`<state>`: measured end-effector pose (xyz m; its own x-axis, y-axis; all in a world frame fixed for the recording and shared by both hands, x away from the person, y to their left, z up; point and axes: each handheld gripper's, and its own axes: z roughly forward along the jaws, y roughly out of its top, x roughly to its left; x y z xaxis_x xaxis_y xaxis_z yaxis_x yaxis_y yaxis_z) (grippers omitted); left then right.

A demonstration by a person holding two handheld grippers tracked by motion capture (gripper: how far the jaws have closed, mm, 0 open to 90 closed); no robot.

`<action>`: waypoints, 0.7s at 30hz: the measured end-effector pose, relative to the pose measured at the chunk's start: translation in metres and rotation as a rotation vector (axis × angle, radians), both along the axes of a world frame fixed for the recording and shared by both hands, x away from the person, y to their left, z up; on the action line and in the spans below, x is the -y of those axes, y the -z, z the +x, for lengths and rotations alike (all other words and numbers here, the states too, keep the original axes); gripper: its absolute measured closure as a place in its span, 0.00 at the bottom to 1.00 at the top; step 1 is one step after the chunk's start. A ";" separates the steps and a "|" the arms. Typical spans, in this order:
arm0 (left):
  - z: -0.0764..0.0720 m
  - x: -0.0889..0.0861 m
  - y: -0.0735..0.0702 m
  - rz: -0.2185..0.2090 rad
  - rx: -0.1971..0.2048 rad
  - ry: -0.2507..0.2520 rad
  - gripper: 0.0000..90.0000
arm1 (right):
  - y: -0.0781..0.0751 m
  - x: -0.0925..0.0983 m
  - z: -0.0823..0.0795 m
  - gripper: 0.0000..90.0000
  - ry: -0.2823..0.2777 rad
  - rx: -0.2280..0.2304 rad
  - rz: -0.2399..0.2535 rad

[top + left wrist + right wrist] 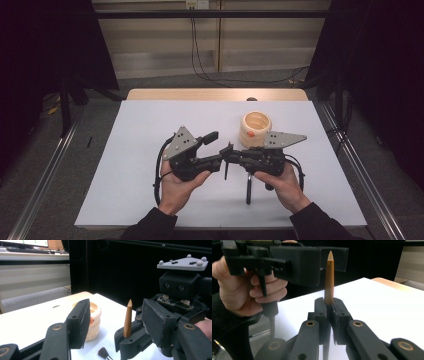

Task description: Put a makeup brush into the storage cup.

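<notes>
The right gripper point(329, 312) has its fingers point(340, 315) closed tight on a slim brush point(329, 277), clamping the wooden handle low down so that the pointed tip stands upright above them; in the left gripper view the dark bristle head point(103, 352) hangs below that grip, just over the white worktop point(150, 120). The left gripper point(113, 315) sits close at the brush's left, its fingers point(81, 315) standing apart with nothing between the pads, and the handle's tip shows in the gap beyond them. A cream ribbed holder point(255, 129) stands on the worktop just behind the two grippers, right of centre. The brush looks light and stiff along its wooden shaft, smooth and tapered, so it could slip or swing round if pinched near the point. The soft bristles would probably splay under pressure and are best left alone. A second hold seems safest on the thicker middle of the handle, square across it, just above where the right fingers already clamp it.
</notes>
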<state>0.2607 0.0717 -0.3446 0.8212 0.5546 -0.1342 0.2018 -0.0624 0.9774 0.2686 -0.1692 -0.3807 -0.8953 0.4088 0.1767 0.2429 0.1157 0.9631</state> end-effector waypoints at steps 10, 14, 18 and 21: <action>0.002 -0.003 -0.003 0.026 0.032 -0.032 0.07 | 0.001 0.001 0.002 0.93 0.010 0.013 -0.006; 0.003 -0.004 0.000 0.029 0.079 -0.063 0.03 | 0.001 0.004 0.002 0.93 0.018 0.022 -0.009; 0.005 -0.005 0.002 0.007 0.068 -0.043 0.02 | 0.000 0.006 0.003 0.93 0.027 0.020 -0.006; 0.005 -0.007 0.003 -0.004 0.058 -0.045 0.02 | 0.000 0.007 0.003 0.93 0.030 0.030 -0.011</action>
